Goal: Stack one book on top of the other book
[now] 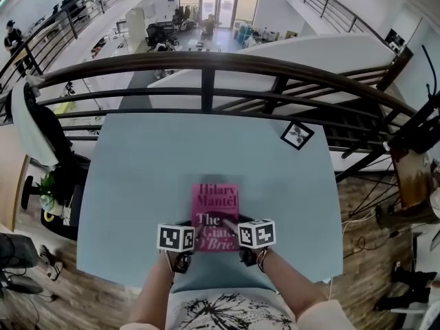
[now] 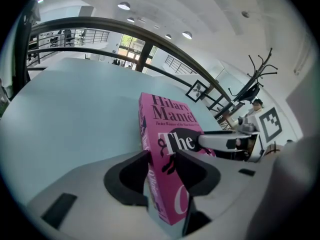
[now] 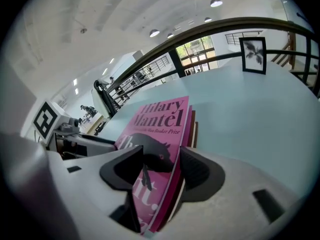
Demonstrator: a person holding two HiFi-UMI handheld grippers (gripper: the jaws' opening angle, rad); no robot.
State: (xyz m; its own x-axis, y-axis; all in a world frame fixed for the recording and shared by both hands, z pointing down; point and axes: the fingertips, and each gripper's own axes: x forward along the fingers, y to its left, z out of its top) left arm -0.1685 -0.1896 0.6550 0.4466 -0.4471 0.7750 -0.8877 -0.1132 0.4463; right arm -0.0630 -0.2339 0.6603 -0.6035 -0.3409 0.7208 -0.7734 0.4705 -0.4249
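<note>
A pink paperback (image 1: 216, 208) lies on the pale blue table (image 1: 137, 184), close to the near edge. In the right gripper view the pink book (image 3: 160, 119) rests on a second, darker book (image 3: 194, 127), of which only a thin edge shows. My left gripper (image 2: 162, 166) is shut on the near left corner of the pink book (image 2: 170, 129), one pad on each face. My right gripper (image 3: 162, 164) has the near right corner between its jaws, which stand slightly off it. From the head view both grippers (image 1: 192, 236) (image 1: 232, 227) sit at the book's near end.
A small framed black-and-white card (image 1: 297, 135) lies at the table's far right corner. A dark curved railing (image 1: 206, 64) runs just behind the table, with a drop to a lower floor beyond it. A chair with a white cloth (image 1: 27, 126) stands to the left.
</note>
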